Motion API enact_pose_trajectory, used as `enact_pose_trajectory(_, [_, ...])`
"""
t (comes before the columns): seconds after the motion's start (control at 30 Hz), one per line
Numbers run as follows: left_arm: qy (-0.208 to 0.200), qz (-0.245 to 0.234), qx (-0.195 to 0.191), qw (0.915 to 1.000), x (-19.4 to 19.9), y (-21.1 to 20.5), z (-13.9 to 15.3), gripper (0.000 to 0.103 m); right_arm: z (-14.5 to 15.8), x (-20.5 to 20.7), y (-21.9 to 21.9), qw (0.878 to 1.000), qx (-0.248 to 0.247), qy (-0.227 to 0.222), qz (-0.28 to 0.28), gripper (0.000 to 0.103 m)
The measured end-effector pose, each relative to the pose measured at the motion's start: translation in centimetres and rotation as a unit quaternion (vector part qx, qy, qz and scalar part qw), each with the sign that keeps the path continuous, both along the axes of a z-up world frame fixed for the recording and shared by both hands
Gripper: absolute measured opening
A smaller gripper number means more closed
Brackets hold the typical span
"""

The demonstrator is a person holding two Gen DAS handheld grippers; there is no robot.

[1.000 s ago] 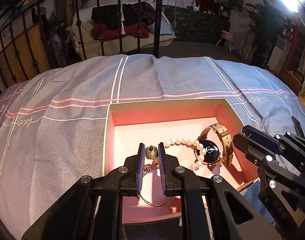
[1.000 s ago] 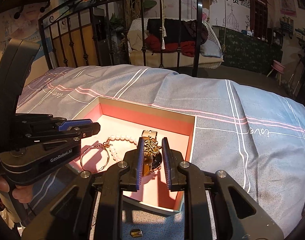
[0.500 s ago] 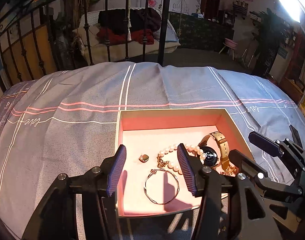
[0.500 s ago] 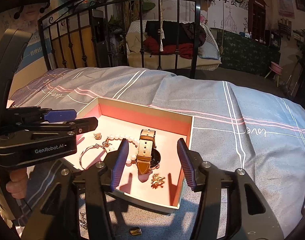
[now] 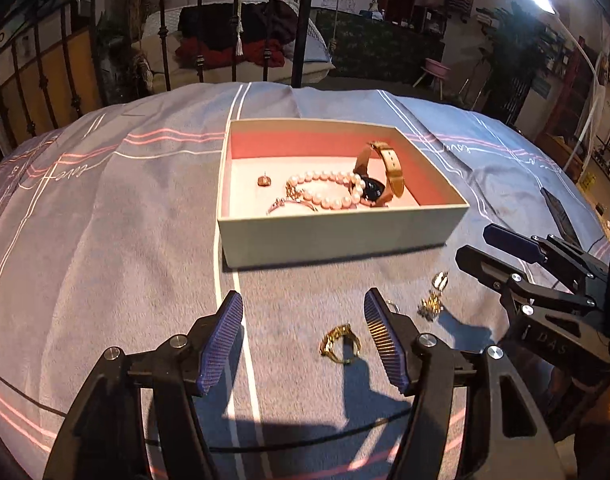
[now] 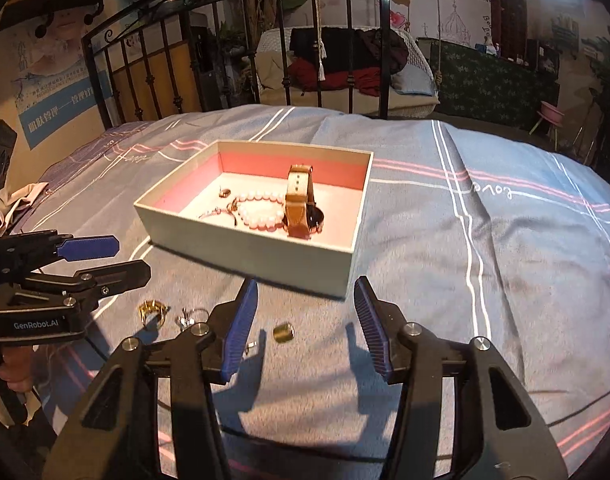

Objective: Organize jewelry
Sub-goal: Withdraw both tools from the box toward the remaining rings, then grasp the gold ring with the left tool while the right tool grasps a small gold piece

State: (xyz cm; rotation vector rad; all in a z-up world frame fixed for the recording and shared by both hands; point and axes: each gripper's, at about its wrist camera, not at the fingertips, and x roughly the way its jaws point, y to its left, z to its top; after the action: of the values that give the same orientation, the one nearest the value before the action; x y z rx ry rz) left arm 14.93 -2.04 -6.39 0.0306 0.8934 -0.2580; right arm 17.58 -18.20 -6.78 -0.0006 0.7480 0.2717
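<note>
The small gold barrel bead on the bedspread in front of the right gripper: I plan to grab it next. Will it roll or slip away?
The barrel bead looks like a short metal cylinder lying on its side, so a nudge could roll it. The soft bedspread should damp that. It is tiny beside the ribbed fingers, so it may squirt out unless pinched squarely.

An open, shallow box (image 5: 337,236) with pale outer walls and a pink lining is set on the bedspread. Inside it, a pearl bracelet (image 5: 325,190) is laid at the centre, with a dark-faced watch (image 5: 375,188) on a tan strap propped at its 3 o'clock, a thin bangle (image 5: 291,204) at its 7 o'clock and a small stud earring (image 5: 264,180) at its 9 o'clock. Outside the box, towards 6 o'clock, a gold ring (image 5: 339,346), a gold charm (image 5: 431,306), a silvery piece (image 6: 191,316) and a small brass barrel bead (image 6: 284,333) are scattered on the cloth.
</note>
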Motion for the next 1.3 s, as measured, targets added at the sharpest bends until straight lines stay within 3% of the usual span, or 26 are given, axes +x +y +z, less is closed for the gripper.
enact_pose_trajectory(0.23, [0.012,-0.012,0.028,0.9995,-0.5,-0.8,-1.7,0.060,-1.8,-0.7,0.2,1.000,-0.009,0.029,0.006,0.049])
enact_pose_trajectory(0.6, [-0.001,-0.032,0.047,0.9984,-0.3,-1.5,-2.4,0.024,-2.2,1.1,1.5,0.998,-0.035,0.047,0.028,0.038])
enact_pose_trajectory(0.77, [0.001,-0.030,0.036,0.9989,-0.3,-1.3,-2.4,0.024,-2.3,1.3,1.5,0.998,-0.037,0.046,0.032,0.033])
enact_pose_trajectory(0.97, [0.005,-0.025,0.024,0.9994,-0.2,-1.0,-2.2,0.024,-2.3,1.3,2.1,0.997,-0.046,0.044,0.045,0.014])
enact_pose_trajectory(1.3, [0.011,-0.016,0.010,0.9998,-0.2,-0.6,-1.9,0.024,-1.9,0.8,1.8,0.998,-0.029,0.037,0.038,0.012])
